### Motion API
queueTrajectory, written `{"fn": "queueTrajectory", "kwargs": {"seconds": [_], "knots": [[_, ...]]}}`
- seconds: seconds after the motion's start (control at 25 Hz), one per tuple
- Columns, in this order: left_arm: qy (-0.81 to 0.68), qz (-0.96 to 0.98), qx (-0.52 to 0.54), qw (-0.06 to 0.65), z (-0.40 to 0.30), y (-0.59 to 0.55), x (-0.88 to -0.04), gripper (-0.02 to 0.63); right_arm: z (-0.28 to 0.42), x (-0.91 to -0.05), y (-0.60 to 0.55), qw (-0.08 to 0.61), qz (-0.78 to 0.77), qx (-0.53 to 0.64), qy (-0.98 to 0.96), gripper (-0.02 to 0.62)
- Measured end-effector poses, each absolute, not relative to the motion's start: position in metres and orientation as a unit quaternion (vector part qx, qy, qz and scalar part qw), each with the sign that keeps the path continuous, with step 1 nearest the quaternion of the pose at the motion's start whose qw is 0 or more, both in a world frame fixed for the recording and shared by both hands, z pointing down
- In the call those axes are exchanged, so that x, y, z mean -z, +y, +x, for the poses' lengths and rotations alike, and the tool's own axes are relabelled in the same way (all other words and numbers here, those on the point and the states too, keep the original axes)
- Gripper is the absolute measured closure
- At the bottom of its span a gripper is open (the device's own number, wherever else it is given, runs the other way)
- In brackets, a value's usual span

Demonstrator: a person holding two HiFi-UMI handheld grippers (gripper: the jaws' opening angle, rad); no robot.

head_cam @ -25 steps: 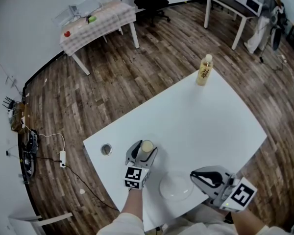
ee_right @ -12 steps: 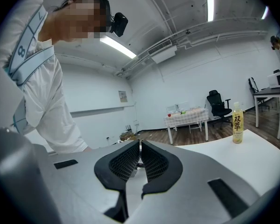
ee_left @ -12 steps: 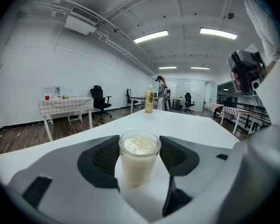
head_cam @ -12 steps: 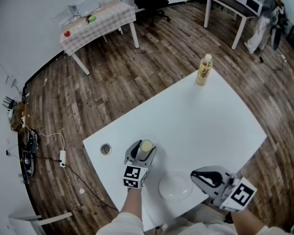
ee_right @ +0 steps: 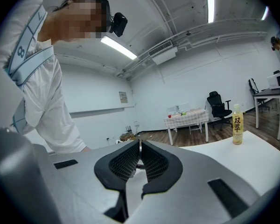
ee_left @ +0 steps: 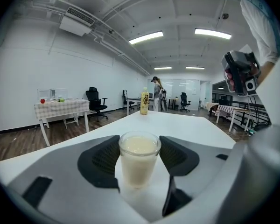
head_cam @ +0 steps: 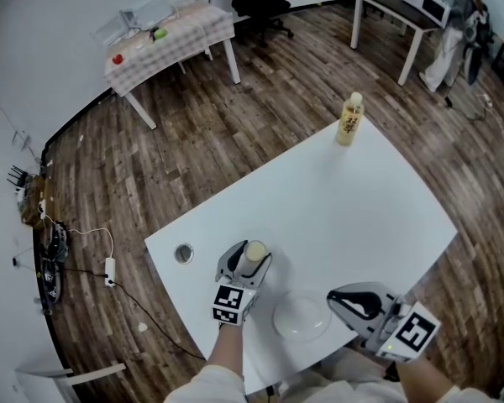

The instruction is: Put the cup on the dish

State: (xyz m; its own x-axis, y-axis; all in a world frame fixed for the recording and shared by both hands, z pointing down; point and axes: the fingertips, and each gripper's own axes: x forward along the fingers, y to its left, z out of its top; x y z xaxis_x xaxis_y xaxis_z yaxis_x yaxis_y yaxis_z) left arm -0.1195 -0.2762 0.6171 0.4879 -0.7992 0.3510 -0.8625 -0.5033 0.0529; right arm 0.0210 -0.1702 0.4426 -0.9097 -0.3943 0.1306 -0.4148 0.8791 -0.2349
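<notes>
The cup, filled almost to the brim with a pale liquid, sits between the jaws of your left gripper. Those jaws have just been closing and now press on its sides near the rim, with the cup standing on the white surface at the lower centre-left of the head view. That high hold is the main risk. The wall looks smooth, so I'd judge it could slip or swing under the pads if you lift fast, and any tilt would send liquid over the lip. The dish lies just to the lower right of the cup. It is white on white and easy to misjudge, so you could set the base on its rim and tip the cup. Your right gripper, jaws clenched together on nothing, hovers beside the dish's right edge and could be bumped during the carry. The bottle at upper right is well apart.
</notes>
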Motion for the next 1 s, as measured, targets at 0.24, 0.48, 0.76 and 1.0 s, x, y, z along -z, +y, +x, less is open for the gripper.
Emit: {"fn": "queueTrajectory", "kwargs": {"seconds": [0.24,0.48,0.76,1.0], "knots": [[-0.470,0.865,-0.131,0.114,-0.107,-0.256,-0.604,0.341,0.017,-0.437,-0.161,0.034,0.208,-0.125,-0.970,0.561],[-0.439,0.882,-0.122,0.116,-0.077,-0.228,-0.597,0.341,0.018,-0.432,-0.148,0.029,0.209,-0.120,-0.970,0.561],[-0.403,0.898,-0.130,0.122,-0.039,-0.191,-0.600,0.341,0.028,-0.427,-0.131,0.029,0.214,-0.116,-0.969,0.561],[-0.385,0.904,-0.136,0.127,-0.017,-0.164,-0.607,0.341,0.041,-0.427,-0.118,0.030,0.223,-0.112,-0.968,0.561]]}}
